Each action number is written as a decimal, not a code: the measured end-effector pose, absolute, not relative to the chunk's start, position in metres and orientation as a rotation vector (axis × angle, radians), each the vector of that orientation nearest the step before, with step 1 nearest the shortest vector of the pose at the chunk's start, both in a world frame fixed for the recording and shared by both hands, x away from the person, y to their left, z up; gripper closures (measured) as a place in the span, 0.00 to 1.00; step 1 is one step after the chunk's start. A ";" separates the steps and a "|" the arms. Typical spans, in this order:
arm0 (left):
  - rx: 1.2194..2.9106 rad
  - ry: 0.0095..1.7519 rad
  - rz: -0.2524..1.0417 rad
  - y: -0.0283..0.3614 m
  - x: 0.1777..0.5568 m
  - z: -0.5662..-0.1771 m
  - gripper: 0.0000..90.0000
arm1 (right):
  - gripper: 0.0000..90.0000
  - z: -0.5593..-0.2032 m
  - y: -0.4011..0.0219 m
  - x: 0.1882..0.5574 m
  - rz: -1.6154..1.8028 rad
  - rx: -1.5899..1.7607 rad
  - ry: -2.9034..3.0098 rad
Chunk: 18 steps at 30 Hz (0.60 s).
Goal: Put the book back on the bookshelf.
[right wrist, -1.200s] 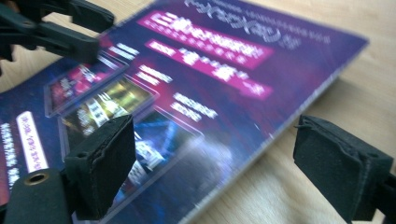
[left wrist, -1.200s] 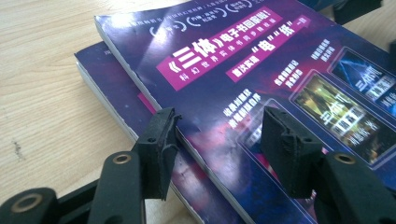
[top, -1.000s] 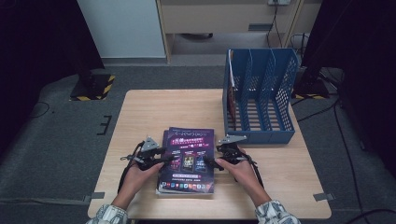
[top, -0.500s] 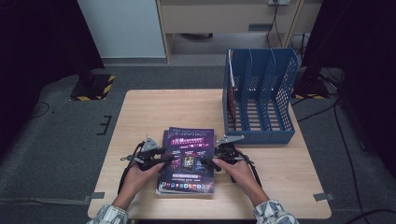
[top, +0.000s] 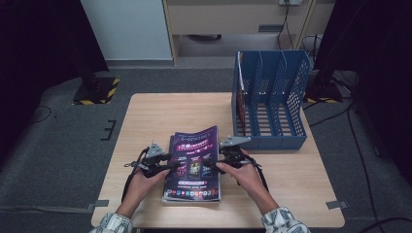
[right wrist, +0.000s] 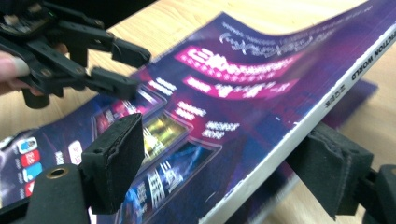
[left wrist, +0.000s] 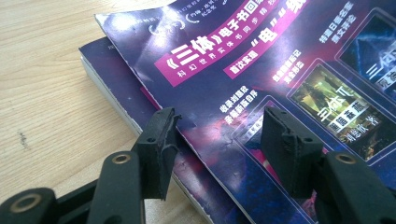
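Observation:
A stack of purple magazines [top: 192,193] lies on the wooden table [top: 170,114]. The top magazine [top: 195,150] is raised on its right side and bows upward. My right gripper [top: 218,163] has one jaw on the cover and one under the white spine [right wrist: 299,140]; its jaws have just been closing and it [right wrist: 224,158] is shut on that magazine. At the magazine's left edge [left wrist: 140,88] my left gripper [top: 167,164] stands open, one jaw beside the edge and one over the cover [left wrist: 261,79]. It [right wrist: 126,65] also appears in the right gripper view.
A blue slotted file rack [top: 272,141] stands at the table's back right, close behind my right hand. A reddish magazine [top: 240,99] stands in its leftmost slot. Bare tabletop lies to the left of the stack and behind it.
My right gripper has risen a little with the top magazine's right side, which now bows up off the stack. The left hand has kept still.

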<state>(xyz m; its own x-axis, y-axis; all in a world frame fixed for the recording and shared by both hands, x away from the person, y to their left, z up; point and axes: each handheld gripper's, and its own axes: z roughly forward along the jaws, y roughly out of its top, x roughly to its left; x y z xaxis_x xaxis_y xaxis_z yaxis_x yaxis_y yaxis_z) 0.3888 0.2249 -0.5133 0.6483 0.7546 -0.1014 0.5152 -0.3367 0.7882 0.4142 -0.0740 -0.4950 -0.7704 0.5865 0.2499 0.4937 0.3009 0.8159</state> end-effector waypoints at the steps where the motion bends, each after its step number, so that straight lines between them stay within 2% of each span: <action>1: 2.018 0.988 0.357 0.225 0.389 -0.513 0.50 | 0.23 -0.493 -0.072 0.415 1.477 1.013 2.459; 18: 2.008 0.993 0.351 0.226 0.389 -0.514 0.50 | 0.23 -0.472 -0.049 0.430 1.360 0.998 2.523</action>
